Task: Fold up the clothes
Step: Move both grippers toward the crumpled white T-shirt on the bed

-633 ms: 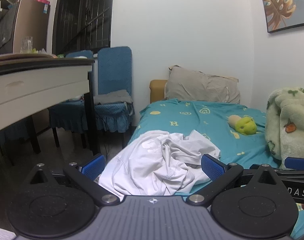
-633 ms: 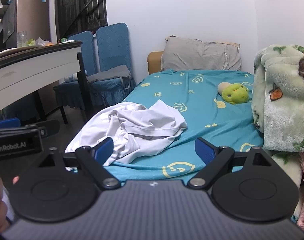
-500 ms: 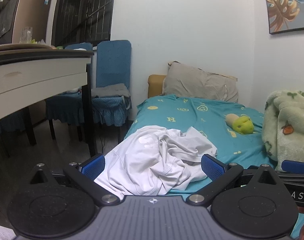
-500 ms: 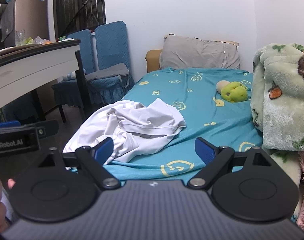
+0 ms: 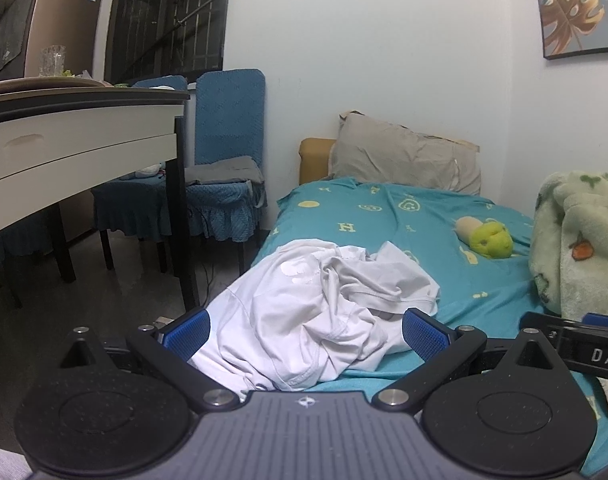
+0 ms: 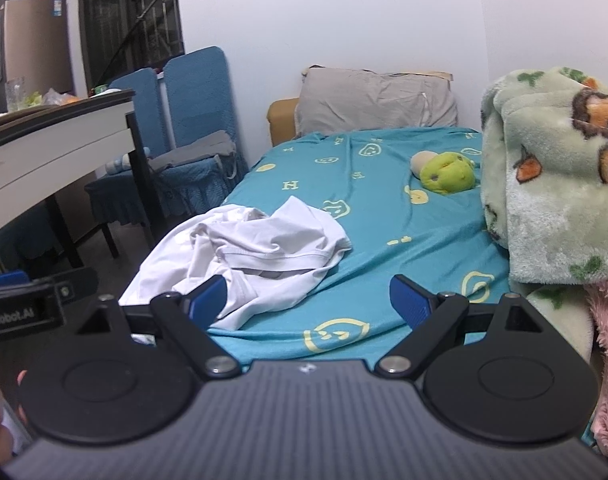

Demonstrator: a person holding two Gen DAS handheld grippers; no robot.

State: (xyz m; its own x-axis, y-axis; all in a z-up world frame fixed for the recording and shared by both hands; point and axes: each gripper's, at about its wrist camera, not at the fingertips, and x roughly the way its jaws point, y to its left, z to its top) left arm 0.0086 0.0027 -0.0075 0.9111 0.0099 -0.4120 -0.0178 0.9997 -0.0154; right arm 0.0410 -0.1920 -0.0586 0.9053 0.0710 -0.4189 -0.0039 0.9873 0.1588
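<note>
A crumpled white T-shirt (image 5: pixel 320 304) lies in a heap at the near left corner of the teal bed (image 5: pixel 384 216), partly hanging over the edge. It also shows in the right wrist view (image 6: pixel 256 256). My left gripper (image 5: pixel 304 334) is open and empty, held just short of the shirt. My right gripper (image 6: pixel 308 300) is open and empty, in front of the bed's near edge, with the shirt at its left finger. Each gripper shows at the edge of the other's view.
A grey pillow (image 5: pixel 404 156) lies at the head of the bed. A green plush toy (image 6: pixel 444 174) and a folded green fleece blanket (image 6: pixel 552 184) lie on the right. A white table (image 5: pixel 64 136) and blue chairs (image 5: pixel 224 152) stand on the left.
Both grippers have moved closer to the bed and the shirt. The jaws stay open.
</note>
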